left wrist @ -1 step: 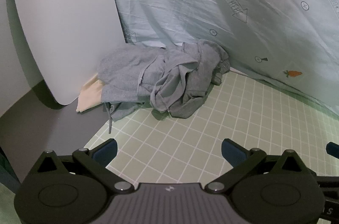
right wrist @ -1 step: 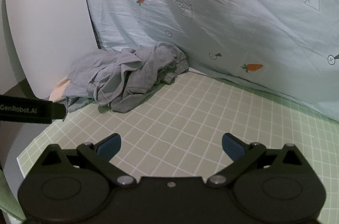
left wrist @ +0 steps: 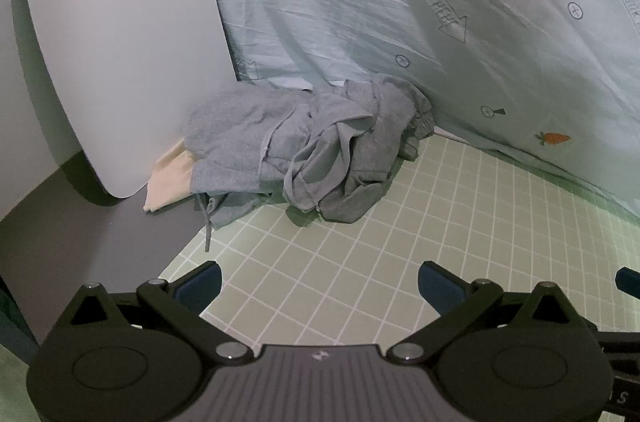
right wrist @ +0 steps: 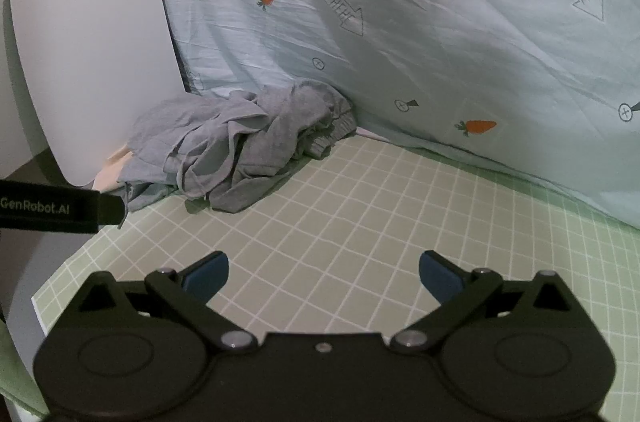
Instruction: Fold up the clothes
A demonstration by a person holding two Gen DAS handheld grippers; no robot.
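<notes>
Nothing has moved since the earlier frame: my left gripper (left wrist: 320, 282) and right gripper (right wrist: 323, 272) hover over the near part of the green mat (left wrist: 360, 242), both spread wide and empty. The grey clothes (left wrist: 312, 150) lie crumpled at the far left, against the sheet (left wrist: 440, 22). I should pull one garment clear and flatten it first.

Dim, cool light; soft shadows fall left of the white board (left wrist: 120, 54); fisheye bends and darkens corners.
</notes>
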